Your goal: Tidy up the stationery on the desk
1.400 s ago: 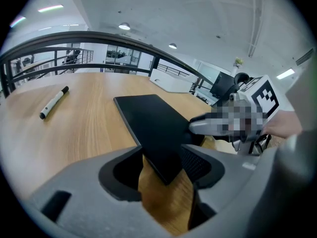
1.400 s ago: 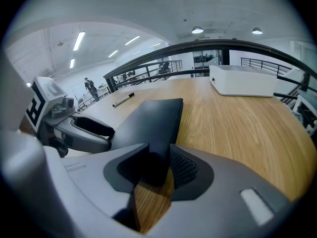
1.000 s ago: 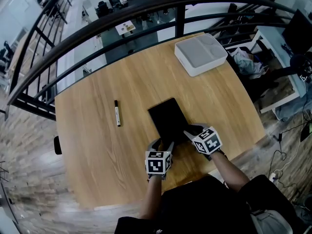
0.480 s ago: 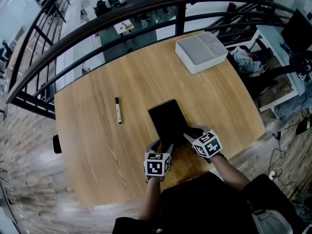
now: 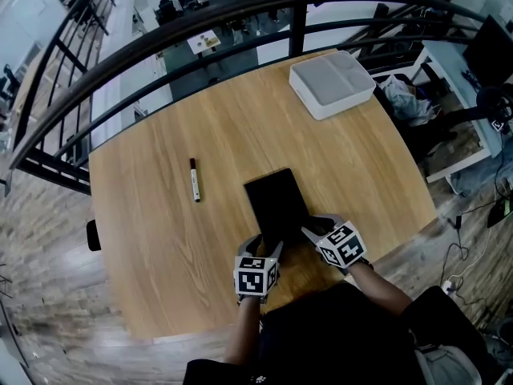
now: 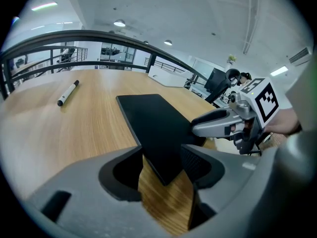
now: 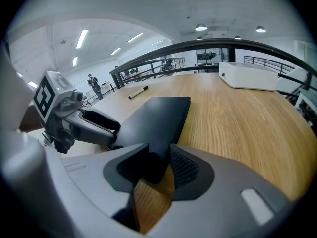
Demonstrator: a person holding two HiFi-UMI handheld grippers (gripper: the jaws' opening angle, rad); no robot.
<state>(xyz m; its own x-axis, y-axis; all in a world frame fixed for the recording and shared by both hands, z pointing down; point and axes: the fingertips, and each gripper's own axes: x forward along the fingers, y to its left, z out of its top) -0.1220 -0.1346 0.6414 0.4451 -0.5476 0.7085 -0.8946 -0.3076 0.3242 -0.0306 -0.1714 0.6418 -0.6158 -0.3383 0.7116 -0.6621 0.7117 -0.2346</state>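
A flat black notebook lies near the front of the round wooden desk. Each gripper has one of its near corners between the jaws. My left gripper is shut on the left corner; in the left gripper view the notebook runs away from the jaws. My right gripper is shut on the right corner, with the notebook stretching ahead of that gripper. A black-capped white marker lies alone to the left, also visible as the marker on bare wood.
A shallow white box sits at the desk's far right edge. A dark curved railing runs behind the desk. The desk's rounded front edge is just under my grippers. A bag and cables lie on the floor at the right.
Both grippers have drawn back a little toward me, and the black notebook has slid with them toward the front edge. The marker and white box have not moved.
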